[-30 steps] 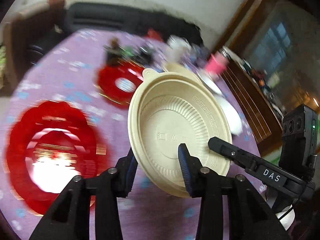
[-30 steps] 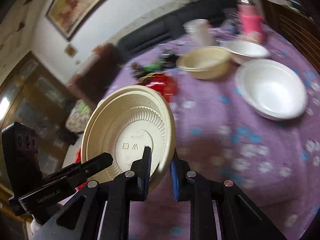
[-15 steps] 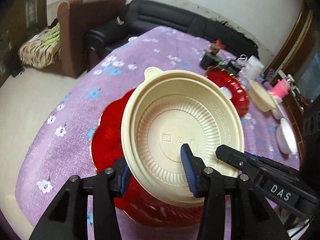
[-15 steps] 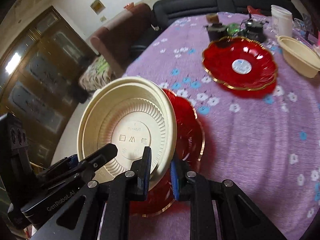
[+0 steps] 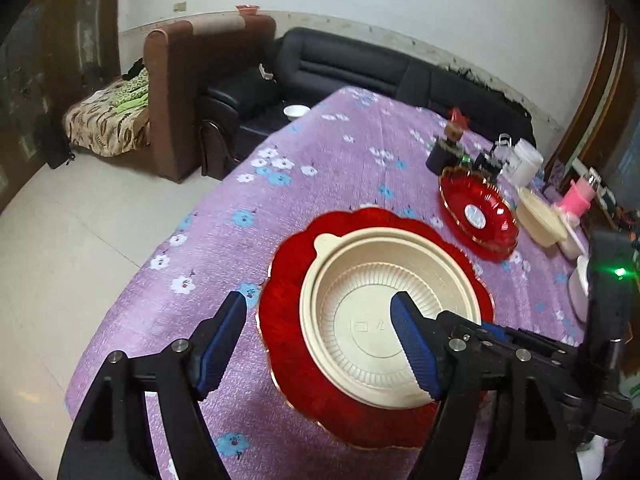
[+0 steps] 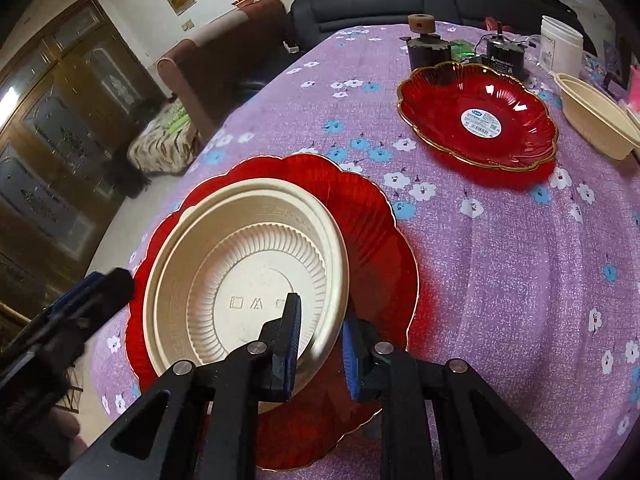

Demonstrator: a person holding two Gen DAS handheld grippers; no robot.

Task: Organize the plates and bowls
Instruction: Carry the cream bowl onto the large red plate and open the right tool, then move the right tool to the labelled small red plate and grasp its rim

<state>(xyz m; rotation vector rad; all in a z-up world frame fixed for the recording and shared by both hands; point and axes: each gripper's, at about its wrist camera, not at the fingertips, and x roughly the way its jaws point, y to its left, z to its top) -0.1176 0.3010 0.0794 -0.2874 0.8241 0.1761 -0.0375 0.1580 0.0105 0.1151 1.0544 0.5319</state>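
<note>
A beige ribbed bowl [image 5: 372, 320] [image 6: 256, 276] lies inside a red scalloped plate [image 5: 288, 280] [image 6: 372, 220] near the table's corner. My left gripper [image 5: 317, 298] is opening; one finger hangs over the bowl's inside and the other stands out over the plate's edge, and neither pad touches the rim. My right gripper [image 6: 320, 310] is shut on the bowl's near rim, one pad inside and one outside. In the left wrist view it reaches in from the right. A second red plate [image 5: 476, 212] [image 6: 480, 116] with a white sticker sits farther back.
Past the second plate are another beige bowl [image 6: 600, 120], a white tub [image 6: 560, 46], dark gadgets [image 6: 424, 46] and a pink cup [image 5: 578, 200]. A white bowl [image 5: 578, 280] lies at the right. The purple flowered tablecloth [image 5: 320, 168] drops off left toward sofas.
Both grippers swung the beige bowl across the table and lowered it onto the near red plate. The left jaws then spread apart and let go of the rim.
</note>
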